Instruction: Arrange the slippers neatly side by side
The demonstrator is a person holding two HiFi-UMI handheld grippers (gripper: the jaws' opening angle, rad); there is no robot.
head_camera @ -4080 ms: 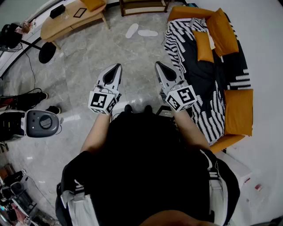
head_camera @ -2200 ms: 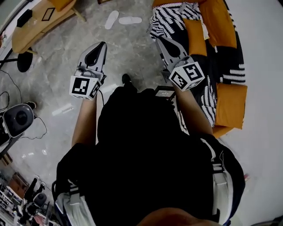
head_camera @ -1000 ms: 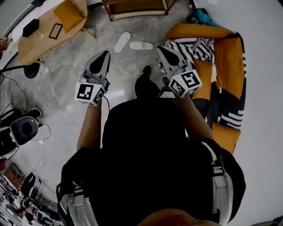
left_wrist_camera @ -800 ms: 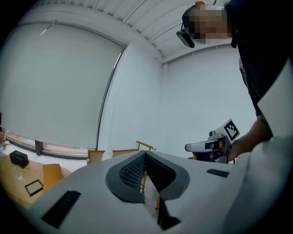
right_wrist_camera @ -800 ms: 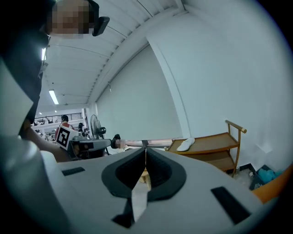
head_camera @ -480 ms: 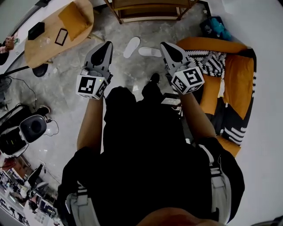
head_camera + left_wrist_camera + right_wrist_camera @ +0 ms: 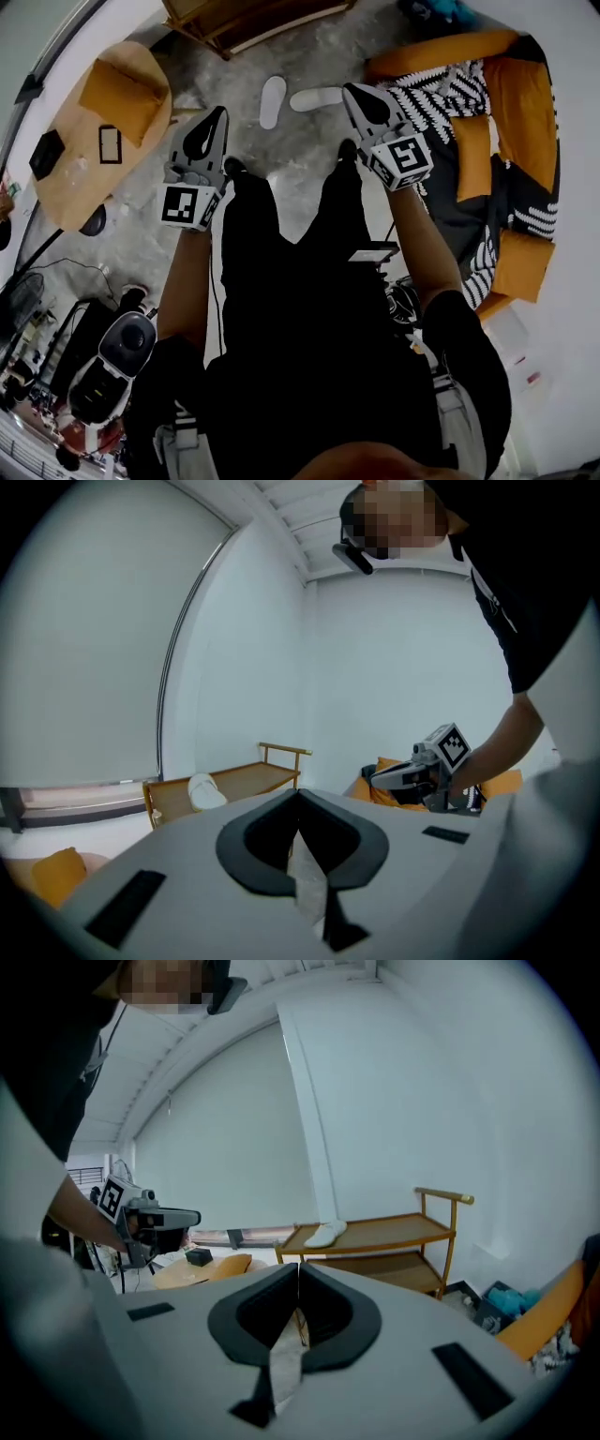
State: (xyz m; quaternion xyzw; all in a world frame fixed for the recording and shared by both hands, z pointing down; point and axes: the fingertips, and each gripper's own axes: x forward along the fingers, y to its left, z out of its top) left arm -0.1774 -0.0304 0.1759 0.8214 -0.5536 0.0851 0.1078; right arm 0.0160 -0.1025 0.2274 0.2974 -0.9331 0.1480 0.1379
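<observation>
**Ana:** Where are the slippers?

**Ben:** They are on the gray floor (image 7: pixel 309 47), in front of the person. The first slipper (image 7: pixel 273 101) points away from the person. The second slipper (image 7: pixel 316 97) lies sideways, just beside it. Their ends are close, so they make a corner. They are not side by side.

**Ana:** What is around them?

**Ben:** A wooden cart (image 7: pixel 234 23) stands past them. An orange sofa (image 7: pixel 525 94) with a black and white blanket (image 7: pixel 450 94) is on the right. A wooden table (image 7: pixel 70 187) with an orange cushion (image 7: pixel 117 94) is on the left.

**Ana:** Where are the grippers?

**Ben:** The left gripper (image 7: pixel 219 114) is up in the air on the left. The right gripper (image 7: pixel 352 90) is up in the air on the right. Both point toward the slippers, but neither one touches them. From above, the slippers show between the two tips.

**Ana:** Are the jaws apart?

**Ben:** No. The left jaws are pressed together with nothing in them. The right jaws are pressed together too, and they hold nothing.

**Ana:** Is anything on the cart?

**Ben:** Yes. A white thing (image 7: pixel 325 1234) lies on the top shelf. It looks like a slipper, but I cannot tell for sure.
</observation>
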